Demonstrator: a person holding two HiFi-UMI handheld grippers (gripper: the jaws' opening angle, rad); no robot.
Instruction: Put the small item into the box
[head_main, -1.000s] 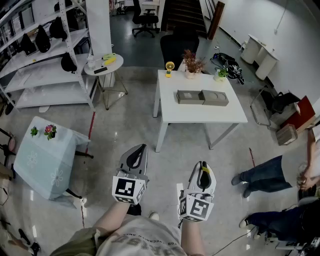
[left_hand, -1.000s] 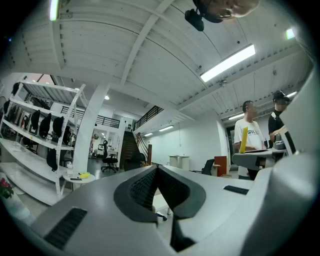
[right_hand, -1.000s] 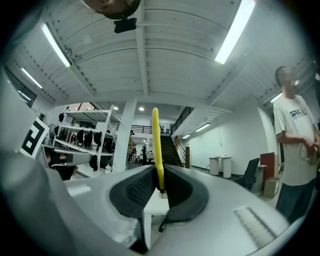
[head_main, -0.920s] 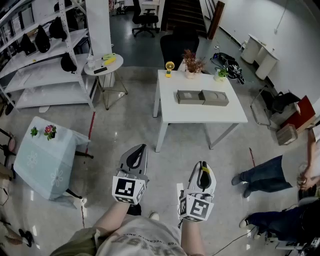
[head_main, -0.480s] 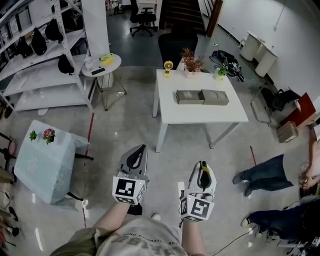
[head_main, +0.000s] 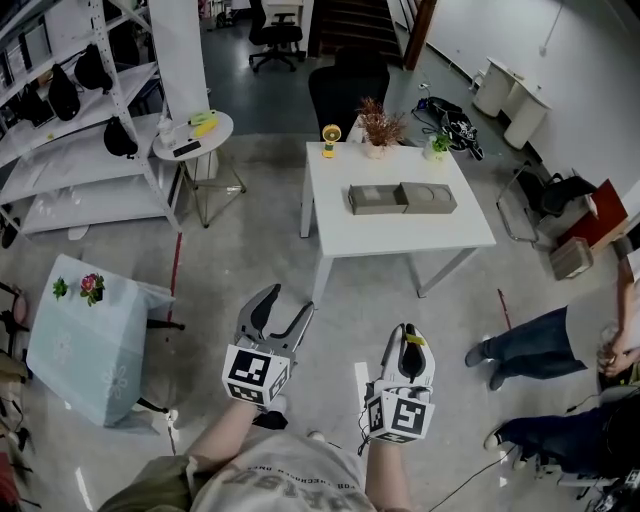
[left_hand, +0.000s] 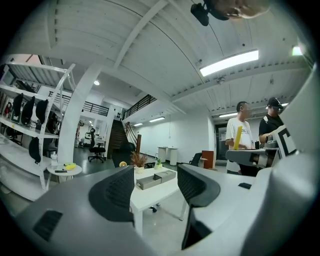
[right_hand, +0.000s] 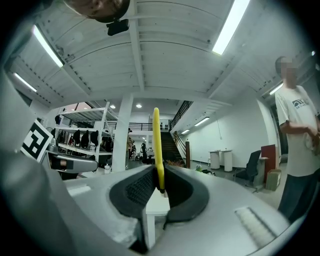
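My right hand-held gripper (head_main: 405, 335) pinches the yellow strip (right_hand: 157, 145) by its bottom end. I'd guess it's light and bendy. The left hand-held gripper (head_main: 283, 306) just popped open with nothing in it.

A box (head_main: 402, 198) lies at the middle of a table (head_main: 400, 235), with a fan (head_main: 329, 137), a plant (head_main: 378, 125) and a smaller plant (head_main: 437, 148) along its far edge. A chair (head_main: 340, 95) stands behind the table. To the left are a round side table (head_main: 212, 140) and shelves (head_main: 70, 150), and nearer, a cloth-covered table (head_main: 90, 340). A person's legs (head_main: 525, 345) are on the right.

Glossy floor (head_main: 250, 240), smooth matt white table (head_main: 400, 235), dull grey box (head_main: 378, 200), pale blue cloth (head_main: 90, 335), smooth yellow item (right_hand: 156, 145)
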